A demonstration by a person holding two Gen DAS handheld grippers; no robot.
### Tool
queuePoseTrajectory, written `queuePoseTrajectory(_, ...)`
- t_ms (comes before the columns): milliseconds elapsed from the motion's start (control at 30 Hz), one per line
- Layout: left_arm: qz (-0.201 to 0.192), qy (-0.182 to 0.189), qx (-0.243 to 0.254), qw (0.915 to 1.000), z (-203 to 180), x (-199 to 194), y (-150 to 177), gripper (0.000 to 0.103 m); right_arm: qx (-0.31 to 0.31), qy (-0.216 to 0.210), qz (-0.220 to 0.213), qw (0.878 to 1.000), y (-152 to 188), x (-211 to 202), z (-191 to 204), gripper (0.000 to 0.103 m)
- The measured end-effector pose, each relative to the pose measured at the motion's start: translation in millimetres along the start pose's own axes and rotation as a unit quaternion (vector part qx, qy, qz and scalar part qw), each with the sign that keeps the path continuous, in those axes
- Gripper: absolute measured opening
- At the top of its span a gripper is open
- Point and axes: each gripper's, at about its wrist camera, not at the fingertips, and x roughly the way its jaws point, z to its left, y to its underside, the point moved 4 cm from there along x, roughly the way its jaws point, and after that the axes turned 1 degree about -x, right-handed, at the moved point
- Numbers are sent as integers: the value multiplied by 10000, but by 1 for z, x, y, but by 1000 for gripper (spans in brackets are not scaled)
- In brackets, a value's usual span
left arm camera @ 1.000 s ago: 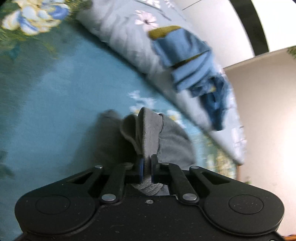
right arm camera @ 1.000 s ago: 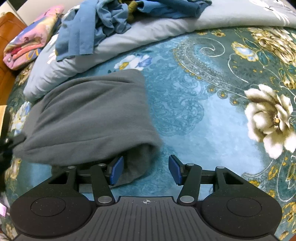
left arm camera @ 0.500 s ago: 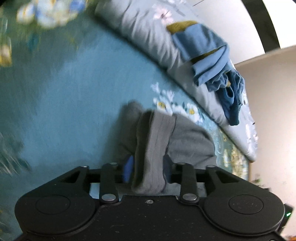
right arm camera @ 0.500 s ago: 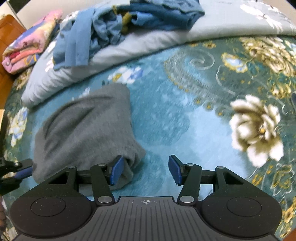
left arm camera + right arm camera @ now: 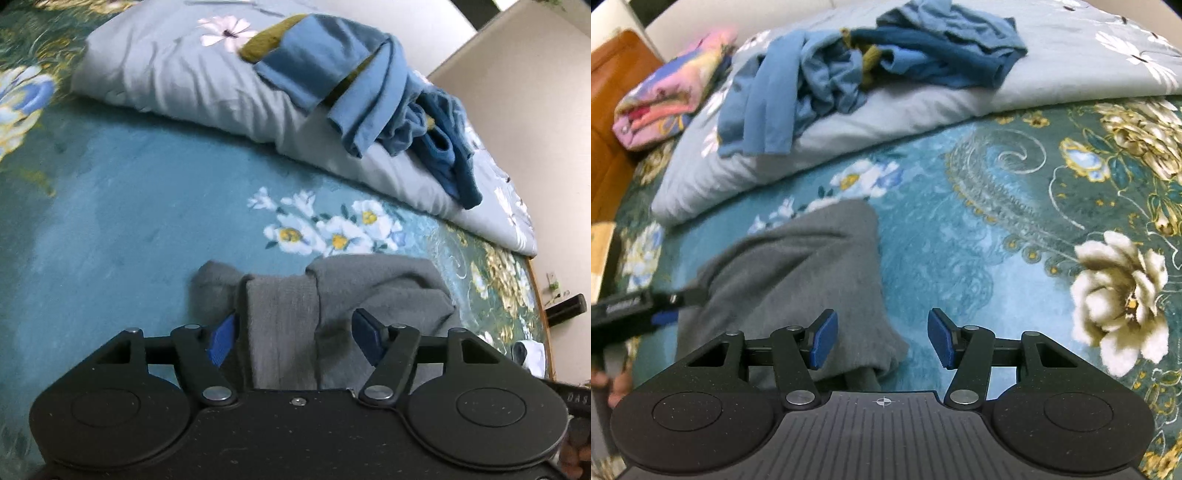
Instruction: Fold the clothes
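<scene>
A grey folded garment lies on the teal floral bedspread. In the left wrist view the garment sits between and just beyond the fingers. My left gripper is open, with the garment's ribbed edge lying loose between its pads. My right gripper is open and empty over the garment's near right corner. The left gripper also shows at the left edge of the right wrist view.
A pale grey quilt lies along the back with a heap of blue clothes on it. A folded pink floral item sits at the far left by a wooden headboard. The bed's edge is at the right.
My left gripper was shut on the grey garment's edge, then opened and let it drop onto the bed. The right gripper stayed open and drew back slightly.
</scene>
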Motion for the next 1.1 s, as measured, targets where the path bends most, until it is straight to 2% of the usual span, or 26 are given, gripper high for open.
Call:
queuePoseTrajectory(100, 6, 281, 77, 9996, 1, 10, -2, 62, -33, 37, 78, 10000, 2, 2, 1, 51)
queuePoseTrajectory(167, 52, 458, 144, 9988, 1, 16, -3, 49, -61, 66, 119, 9999, 3, 3, 2, 51)
queuePoseTrajectory(200, 93, 553, 127, 9983, 3, 18, -5, 38, -79, 82, 133, 9998, 2, 4, 2, 51)
queuePoseTrajectory(400, -83, 549, 60, 9984, 0, -3, -8, 38, -156, 127, 180, 9996, -1, 7, 5, 51)
queuePoseTrajectory(467, -142, 546, 38, 9984, 0, -10, -9, 28, -169, 134, 200, 9996, -1, 9, 7, 51)
queuePoseTrajectory(633, -291, 540, -17, 9981, -2, -27, -12, 14, -274, 155, 176, 9993, -3, 7, 11, 51)
queuePoseTrajectory(733, -380, 537, -50, 9978, -4, -38, -14, 14, -304, 170, 129, 9993, -5, 4, 10, 51)
queuePoseTrajectory(767, -395, 371, -68, 9985, 2, -42, -14, 14, -306, 171, 131, 9993, -6, 4, 10, 51)
queuePoseTrajectory(867, 103, -147, -7, 9998, 27, -16, -6, 14, -310, 181, 157, 9992, -6, 6, 8, 51)
queuePoseTrajectory(967, 281, -83, -260, 9992, 40, 6, -4, 20, -289, 112, 136, 9994, -7, 8, 15, 51)
queuePoseTrajectory(1067, 258, -18, -501, 9984, 41, 1, -6, 26, -436, -11, 57, 9990, -10, 6, 27, 51)
queuePoseTrajectory(1100, 204, -14, -591, 9980, 42, -5, -5, 36, -509, -47, 13, 9987, -13, 4, 31, 51)
